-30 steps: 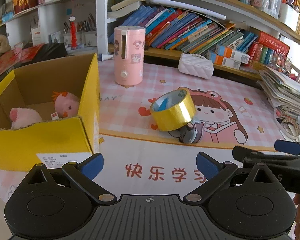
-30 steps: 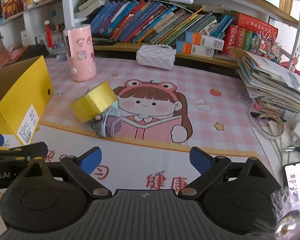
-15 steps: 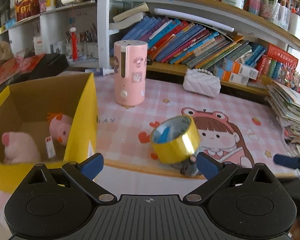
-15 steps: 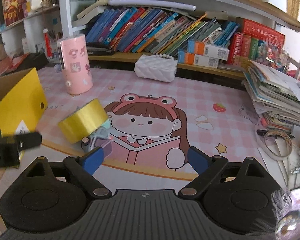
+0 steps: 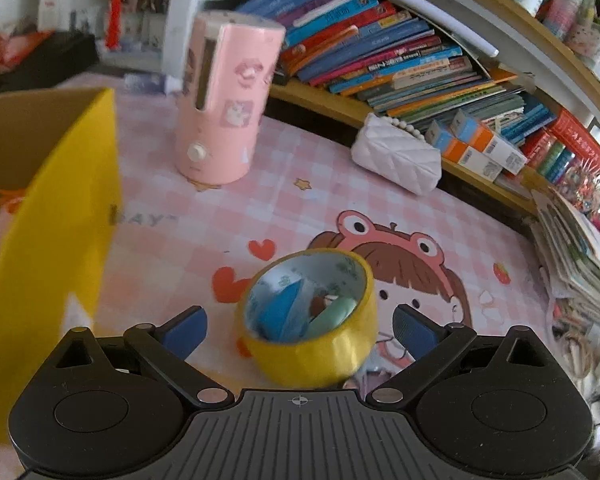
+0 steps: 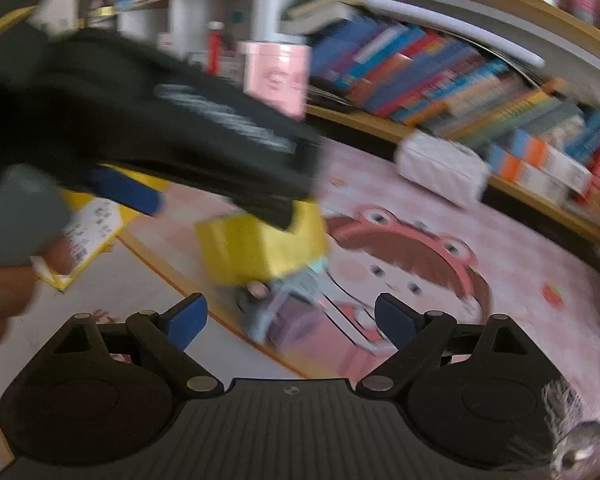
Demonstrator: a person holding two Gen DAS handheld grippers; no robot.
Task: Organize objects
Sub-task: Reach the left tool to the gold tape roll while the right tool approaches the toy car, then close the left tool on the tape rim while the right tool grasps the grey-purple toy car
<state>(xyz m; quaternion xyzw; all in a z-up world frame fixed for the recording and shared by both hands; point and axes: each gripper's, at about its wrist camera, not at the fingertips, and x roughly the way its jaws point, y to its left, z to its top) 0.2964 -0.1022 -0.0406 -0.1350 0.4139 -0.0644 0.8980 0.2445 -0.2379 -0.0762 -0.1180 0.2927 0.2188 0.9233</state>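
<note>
Approaching the yellow tape roll (image 5: 312, 316) beside the yellow box (image 5: 56, 248) on the tabletop: left gripper (image 5: 300, 326) spread around it (untouched), right gripper (image 6: 290, 318) spread, empty; next, pinch and lift.

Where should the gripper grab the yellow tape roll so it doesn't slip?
Probably across the yellow outer band of the tape roll, one pad on each side. The roll sits tilted, propped on a small toy beneath it, with its hole facing up toward the left gripper. That gripper's open jaws already stand either side of it, so coming straight in from the near side looks best.
</note>
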